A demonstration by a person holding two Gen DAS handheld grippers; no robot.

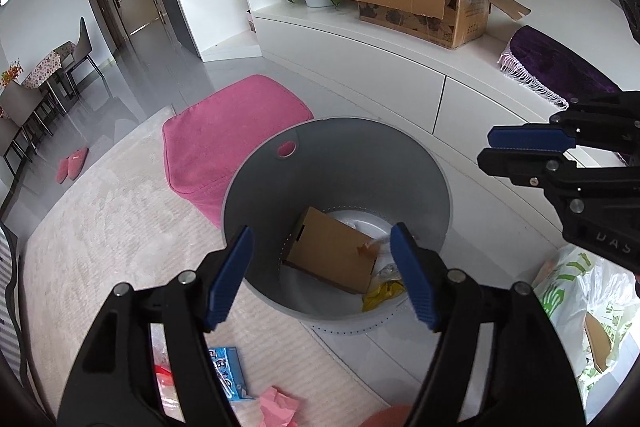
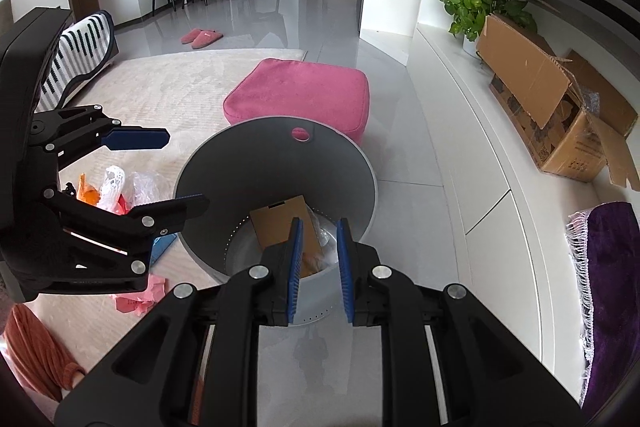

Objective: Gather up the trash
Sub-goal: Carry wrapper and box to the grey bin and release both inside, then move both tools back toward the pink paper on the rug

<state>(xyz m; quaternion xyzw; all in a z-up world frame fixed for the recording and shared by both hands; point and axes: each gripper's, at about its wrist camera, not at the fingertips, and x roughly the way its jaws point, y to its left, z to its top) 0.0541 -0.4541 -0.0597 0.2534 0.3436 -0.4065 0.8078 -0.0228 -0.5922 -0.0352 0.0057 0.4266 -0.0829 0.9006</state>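
- trash sits partly collected: a flat brown cardboard piece [image 1: 332,255], a crumpled yellow wrapper [image 1: 382,293] and some clear plastic already lie at the bottom of the grey round bin [image 1: 256,195], which stands on the tiled floor at the edge of the pale rug [image 1: 100,227].
- left tongs [image 1: 324,277] hang over the bin's mouth, spread wide and carrying nothing.
- right tongs [image 2: 320,263] hover over the bin's near rim, blue pads parted by a narrow gap with nothing between them.
- work appears well short of finished: a blue packet [image 1: 230,373], crumpled pink paper [image 1: 278,407] and a heap of orange, white and clear wrappers [image 2: 116,189] lie on the rug just beside the bin.
- a green-printed white plastic bag [image 1: 580,291] slumps on the floor on the bin's other side; whether it counts as trash cannot be told.
- textures contrast: smooth, matte bin walls with a finger hole near the rim, stiff creased cardboard, thin crinkled film, soft ribbed rug, glossy tiles.
- a plush pink cushion [image 2: 300,95] rests behind the bin.
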